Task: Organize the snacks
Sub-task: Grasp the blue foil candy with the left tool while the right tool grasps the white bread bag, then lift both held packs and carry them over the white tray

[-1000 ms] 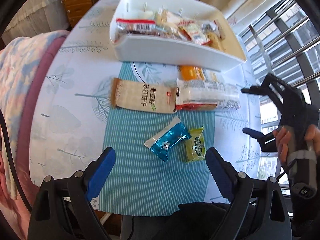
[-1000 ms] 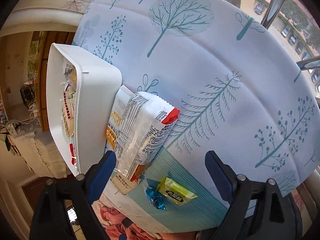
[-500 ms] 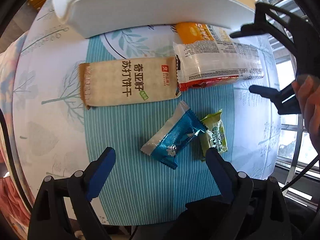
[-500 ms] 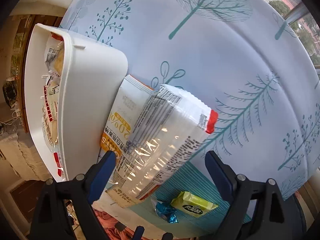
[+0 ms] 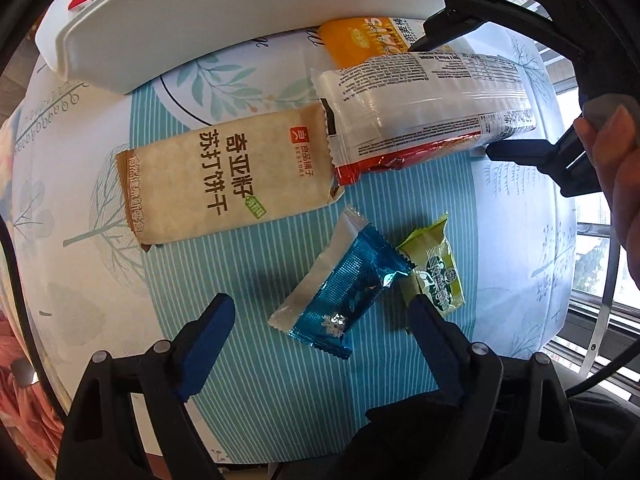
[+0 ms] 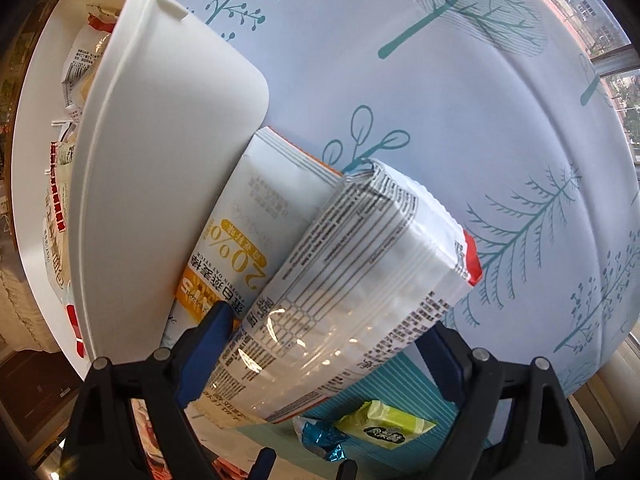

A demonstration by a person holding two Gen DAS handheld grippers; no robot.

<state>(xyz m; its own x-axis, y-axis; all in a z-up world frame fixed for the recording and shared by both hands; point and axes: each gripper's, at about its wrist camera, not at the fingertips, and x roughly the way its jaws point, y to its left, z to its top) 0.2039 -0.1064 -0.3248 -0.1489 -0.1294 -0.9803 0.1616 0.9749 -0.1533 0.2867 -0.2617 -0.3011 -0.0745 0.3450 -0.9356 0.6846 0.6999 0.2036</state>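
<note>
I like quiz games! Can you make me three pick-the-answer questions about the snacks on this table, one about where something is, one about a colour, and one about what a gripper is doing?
1. Where is the white bin?
A. beyond the snacks, at the far side of the table
B. on the floor
C. on top of the tan cracker pack

2. What colour is the small candy beside the green candy?
A. pink
B. blue
C. black

3. What has the right gripper got between its fingers?
A. nothing
B. a spoon
C. the clear-wrapped pack

Answers: 1 A, the bin stands behind all the packs. 2 B, its foil is shiny blue. 3 C, the closing jaws straddle that pack.
</note>
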